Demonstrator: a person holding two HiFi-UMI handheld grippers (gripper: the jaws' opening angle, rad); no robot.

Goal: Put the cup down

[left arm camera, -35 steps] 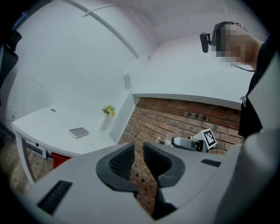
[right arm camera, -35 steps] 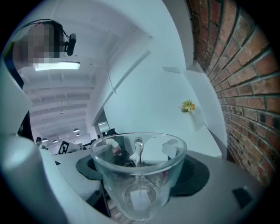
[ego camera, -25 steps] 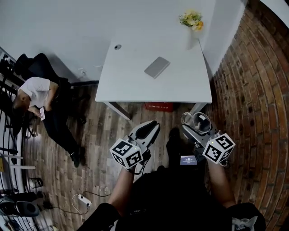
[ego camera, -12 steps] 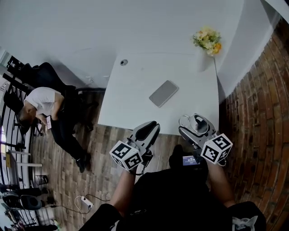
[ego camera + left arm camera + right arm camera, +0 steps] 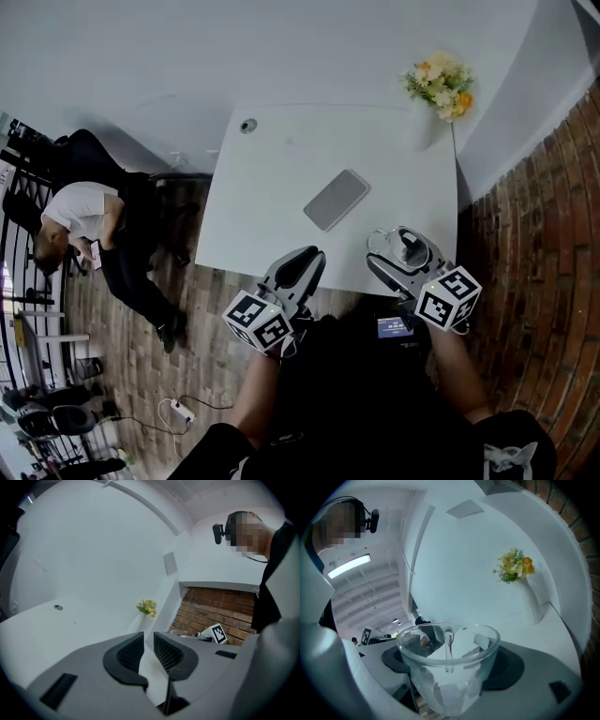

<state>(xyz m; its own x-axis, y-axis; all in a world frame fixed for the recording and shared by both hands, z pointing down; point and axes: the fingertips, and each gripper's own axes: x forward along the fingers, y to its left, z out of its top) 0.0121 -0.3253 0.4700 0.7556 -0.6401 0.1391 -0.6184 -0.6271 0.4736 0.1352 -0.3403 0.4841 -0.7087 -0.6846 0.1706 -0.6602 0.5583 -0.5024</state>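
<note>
One second on, right tongs (image 5: 398, 253), clenched on the cup (image 5: 407, 246), had moved from over floor to over the surface's (image 5: 272, 202) near edge, left tongs (image 5: 302, 262) pinched together and empty; lowering could likely begin.

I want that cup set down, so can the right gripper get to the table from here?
Probably yes. The right gripper, shut on the cup, is at the table's near edge; bare top lies just ahead, with the flowers far off in the corner.

Grey device (image 5: 337, 199) on table (image 5: 272, 164) (flowers (image 5: 439, 81) nearby)
</note>
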